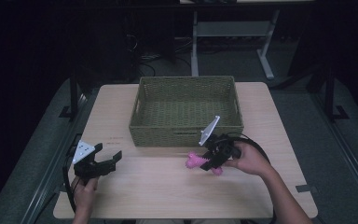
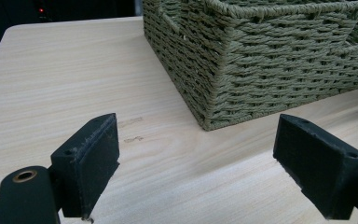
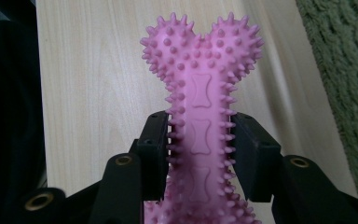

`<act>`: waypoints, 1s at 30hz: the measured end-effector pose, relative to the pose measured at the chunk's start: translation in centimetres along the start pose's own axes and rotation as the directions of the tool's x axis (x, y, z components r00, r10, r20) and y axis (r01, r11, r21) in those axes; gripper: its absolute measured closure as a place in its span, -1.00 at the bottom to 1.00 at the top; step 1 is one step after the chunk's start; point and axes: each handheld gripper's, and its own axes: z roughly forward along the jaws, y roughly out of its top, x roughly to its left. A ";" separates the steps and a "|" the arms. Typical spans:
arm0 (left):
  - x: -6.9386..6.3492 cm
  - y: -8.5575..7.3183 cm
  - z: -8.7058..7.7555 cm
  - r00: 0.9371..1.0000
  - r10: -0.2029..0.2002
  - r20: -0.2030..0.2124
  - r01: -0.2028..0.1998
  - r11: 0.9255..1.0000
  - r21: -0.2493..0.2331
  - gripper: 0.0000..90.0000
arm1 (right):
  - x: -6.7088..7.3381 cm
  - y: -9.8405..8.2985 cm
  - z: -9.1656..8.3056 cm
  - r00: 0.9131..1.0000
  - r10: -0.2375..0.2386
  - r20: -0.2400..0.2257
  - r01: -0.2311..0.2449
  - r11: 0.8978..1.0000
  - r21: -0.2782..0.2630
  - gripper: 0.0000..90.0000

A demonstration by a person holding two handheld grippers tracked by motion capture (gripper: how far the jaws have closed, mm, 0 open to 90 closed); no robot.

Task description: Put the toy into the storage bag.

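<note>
Pink spiked bone toy sits clamped at its shaft between my right gripper's jaws, low over the counter just in front of the woven green basket; the right gripper view resolves the bone-shaped embossing and knobbed end that the high view blurs into a pink smear. My left gripper has its jaws spread wide with nothing between them, aimed at the basket's near corner, well apart from the toy.
</note>
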 end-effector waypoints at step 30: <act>-0.1 0.0 0.2 1.000 0.006 -0.004 -0.006 1.000 0.004 -0.69 | -2.0 2.4 -3.9 1.000 -0.017 0.005 0.017 0.999 -0.036 0.29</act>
